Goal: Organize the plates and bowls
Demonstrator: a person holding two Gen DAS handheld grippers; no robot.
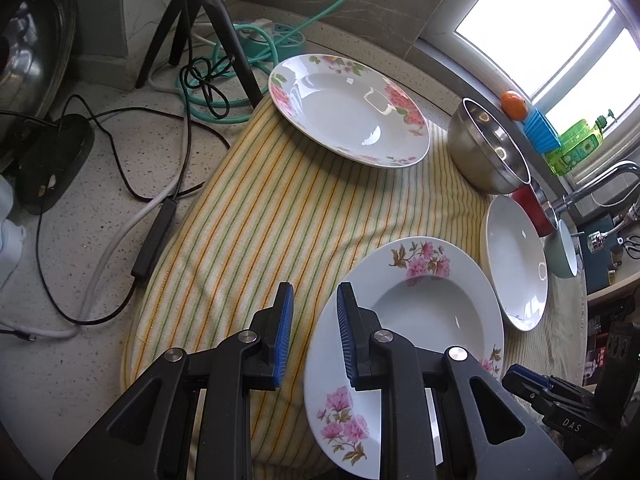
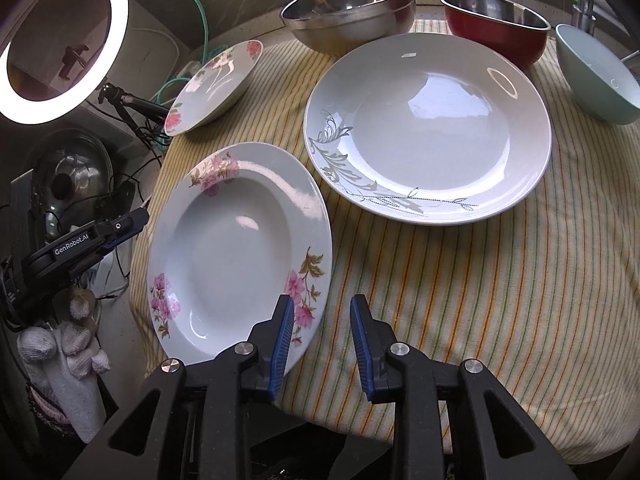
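A deep plate with pink flowers (image 1: 404, 320) (image 2: 240, 252) lies on the striped cloth nearest me. A second floral plate (image 1: 348, 108) (image 2: 216, 84) lies at the far side. A white plate with a grey leaf pattern (image 2: 428, 128) (image 1: 516, 264) lies to the right. Behind stand a steel bowl (image 1: 486, 148) (image 2: 348, 6), a red bowl (image 2: 496, 26) (image 1: 534, 210) and a pale green bowl (image 2: 596, 80) (image 1: 564, 254). My left gripper (image 1: 314, 320) is open and empty, its right finger over the near plate's left rim. My right gripper (image 2: 322, 328) is open and empty beside that plate's right rim.
The yellow striped cloth (image 1: 260, 216) (image 2: 460, 300) covers the counter. Cables (image 1: 120, 168), a tripod (image 1: 200, 20) and a green hose (image 1: 224, 108) lie to the left. A ring light (image 2: 60, 44) and a pot lid (image 2: 72, 176) are at left. A faucet (image 1: 600, 184) and window sill are at right.
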